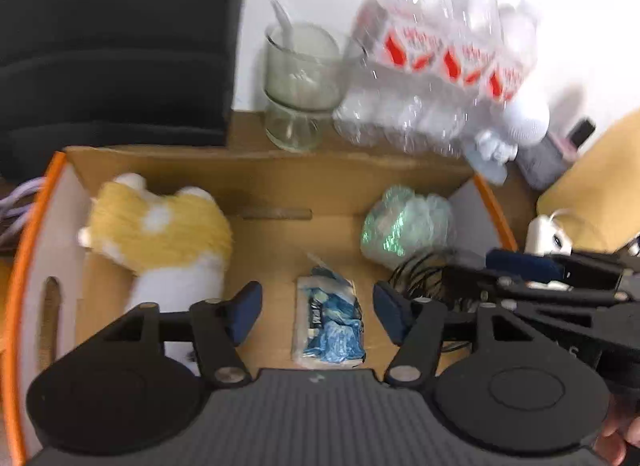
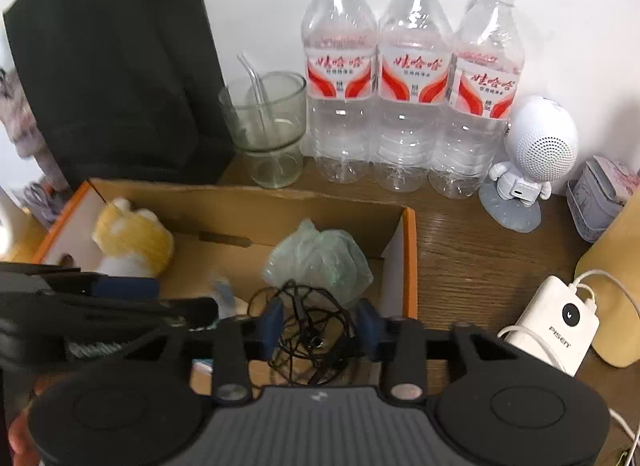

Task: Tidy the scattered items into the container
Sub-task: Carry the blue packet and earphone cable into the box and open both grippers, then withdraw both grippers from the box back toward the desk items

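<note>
Here, in the left wrist view, the left gripper (image 1: 318, 308) hangs over the open brown cardboard box with orange-edged flaps (image 1: 280, 181), its blue-padded fingers spread wide with nothing between them. Directly below the gap lies the blue-and-white plastic-wrapped tissue packet (image 1: 330, 324) on the box floor. Also inside are the yellow-and-white plush toy (image 1: 160, 238) at the left end, the crumpled pale green plastic bag (image 1: 408, 221) at the right end, and the tangled black earphone cable (image 1: 420, 278) in front of it. The right gripper's black frame crosses the right edge of this view.

In the right wrist view, the right gripper (image 2: 320, 330) stands with its fingers apart on either side of the black cable, which rests on the box floor just in front of the green bag. I cannot tell whether the pads touch it. The step in hand looks like a release: keep the fingers wide and lift straight up, so no loop snags and drags out. Outside the box, on the wooden table (image 2: 472, 242), a white power bank with its white cord (image 2: 554, 324) may be the remaining loose item.
</note>
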`<state>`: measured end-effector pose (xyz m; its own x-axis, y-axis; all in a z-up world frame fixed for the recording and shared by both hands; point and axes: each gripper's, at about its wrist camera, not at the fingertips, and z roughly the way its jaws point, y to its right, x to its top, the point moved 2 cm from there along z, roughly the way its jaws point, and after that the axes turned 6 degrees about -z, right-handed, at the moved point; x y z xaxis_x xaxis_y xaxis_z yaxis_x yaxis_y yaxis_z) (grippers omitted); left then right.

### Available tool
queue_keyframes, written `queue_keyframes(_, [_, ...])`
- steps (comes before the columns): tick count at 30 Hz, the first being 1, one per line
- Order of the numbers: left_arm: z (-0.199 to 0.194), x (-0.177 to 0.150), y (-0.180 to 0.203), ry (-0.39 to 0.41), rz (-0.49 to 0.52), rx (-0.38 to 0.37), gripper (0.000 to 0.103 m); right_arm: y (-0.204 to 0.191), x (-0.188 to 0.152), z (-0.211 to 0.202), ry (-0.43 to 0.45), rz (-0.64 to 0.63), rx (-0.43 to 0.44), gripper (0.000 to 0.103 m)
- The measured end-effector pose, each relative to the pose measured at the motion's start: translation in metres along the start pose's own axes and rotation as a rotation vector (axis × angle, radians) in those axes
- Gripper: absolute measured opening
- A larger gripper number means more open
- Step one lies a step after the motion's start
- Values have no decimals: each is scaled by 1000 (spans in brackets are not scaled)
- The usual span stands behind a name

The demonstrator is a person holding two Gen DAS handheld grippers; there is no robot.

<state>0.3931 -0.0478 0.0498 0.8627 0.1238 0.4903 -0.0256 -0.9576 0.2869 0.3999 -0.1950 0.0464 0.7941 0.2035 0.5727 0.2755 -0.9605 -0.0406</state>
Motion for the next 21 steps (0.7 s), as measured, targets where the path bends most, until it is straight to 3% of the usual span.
queue_keyframes(7, [-60, 10, -11, 38, 50, 80, 100, 1, 5, -31, -50, 76, 57, 58])
queue_keyframes(12, [-104, -5, -15, 81, 70, 128, 101, -5, -5, -62, -47, 102, 58, 58])
queue_keyframes(16, [-143, -20, -8, 170, 101, 145, 103, -21, -6, -99, 8, 89, 53, 61])
queue_keyframes(21, [-168, -37, -3, 212, 88, 145, 103, -48, -16, -133, 72, 28, 26, 67])
